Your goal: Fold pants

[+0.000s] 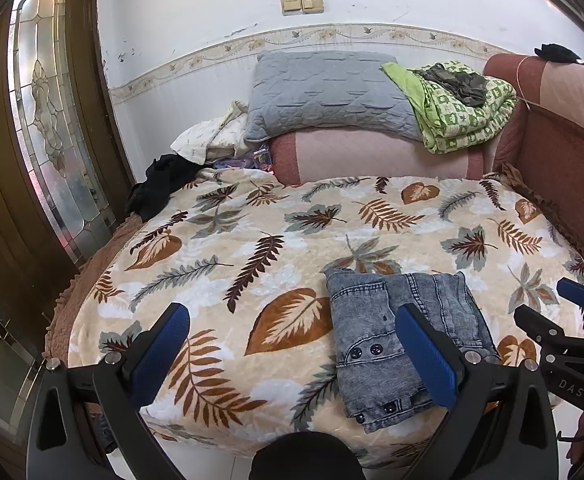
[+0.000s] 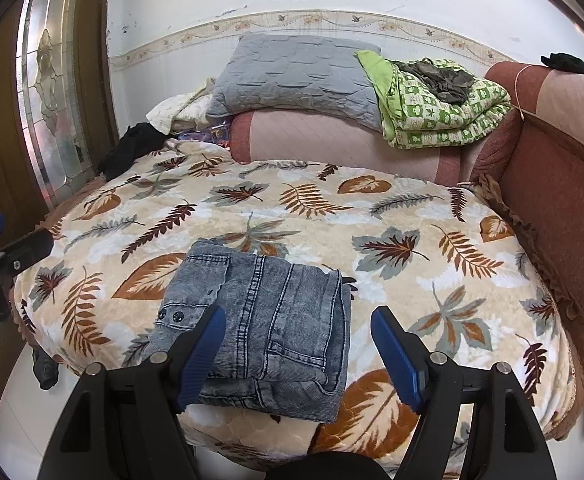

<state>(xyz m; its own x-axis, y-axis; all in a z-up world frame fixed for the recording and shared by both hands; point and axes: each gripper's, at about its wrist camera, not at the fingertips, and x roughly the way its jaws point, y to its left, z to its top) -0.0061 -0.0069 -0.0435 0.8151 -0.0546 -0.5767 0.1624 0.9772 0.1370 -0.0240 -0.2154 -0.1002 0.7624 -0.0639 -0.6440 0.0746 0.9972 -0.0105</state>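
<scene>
Faded denim pants (image 2: 268, 328) folded into a thick rectangle on plush blanket (image 2: 411, 216)

Folded pants (image 2: 268, 320) on blanket (image 2: 371, 216), near front edge. Pillow (image 2: 292, 76) behind on bolster (image 2: 331, 144); folded quilt (image 2: 443, 116) right of pillow.

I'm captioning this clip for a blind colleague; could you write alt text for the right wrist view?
Folded grey-blue denim pants lie near the front edge of a bed's leaf-print blanket, just beyond the open, empty right gripper. A grey pillow and a green quilt sit at the back.
</scene>
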